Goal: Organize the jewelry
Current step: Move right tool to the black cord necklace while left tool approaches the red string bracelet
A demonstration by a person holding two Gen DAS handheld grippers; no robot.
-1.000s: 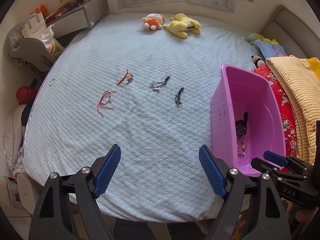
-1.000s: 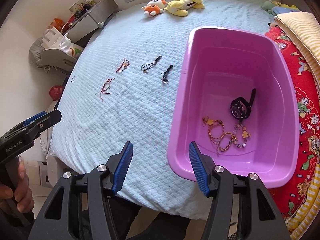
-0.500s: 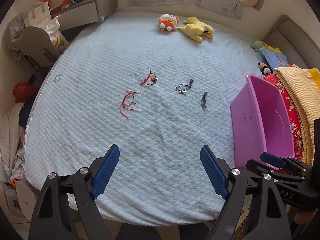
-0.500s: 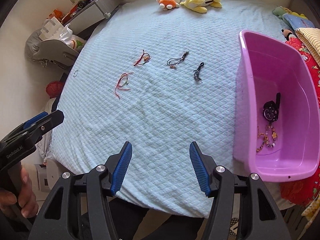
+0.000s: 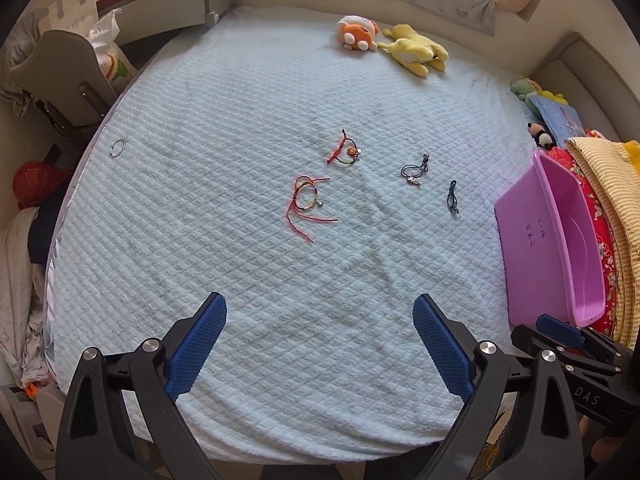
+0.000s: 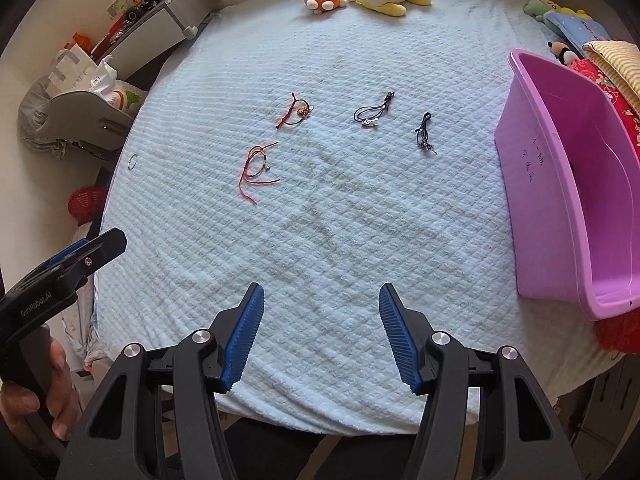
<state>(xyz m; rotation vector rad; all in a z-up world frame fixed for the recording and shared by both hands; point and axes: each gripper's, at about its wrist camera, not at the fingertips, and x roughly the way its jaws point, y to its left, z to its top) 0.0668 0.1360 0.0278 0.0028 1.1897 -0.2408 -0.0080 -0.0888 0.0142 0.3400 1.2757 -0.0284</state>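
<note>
Several cord bracelets lie on the light blue bed: a red string bracelet [image 5: 308, 206] [image 6: 256, 168], a red and dark one with an orange charm [image 5: 345, 152] [image 6: 295, 112], a black one with a silver charm [image 5: 415, 170] [image 6: 372, 114] and a small dark one [image 5: 452, 200] [image 6: 424, 134]. A thin metal ring [image 5: 117, 147] [image 6: 133, 161] lies near the left edge. A pink tub [image 5: 556, 240] [image 6: 576, 184] stands at the right. My left gripper [image 5: 320, 344] and right gripper [image 6: 322, 332] are open and empty above the bed's near edge.
Two plush toys [image 5: 394, 42] lie at the far end of the bed. Folded blankets and small toys [image 5: 592, 168] are stacked behind the tub. A grey chair and a shelf [image 5: 60, 72] stand past the left edge.
Both grippers have swung left, away from the tub. The tub has slid toward the right edge of both views and the bracelets toward the middle. Both stay open.
</note>
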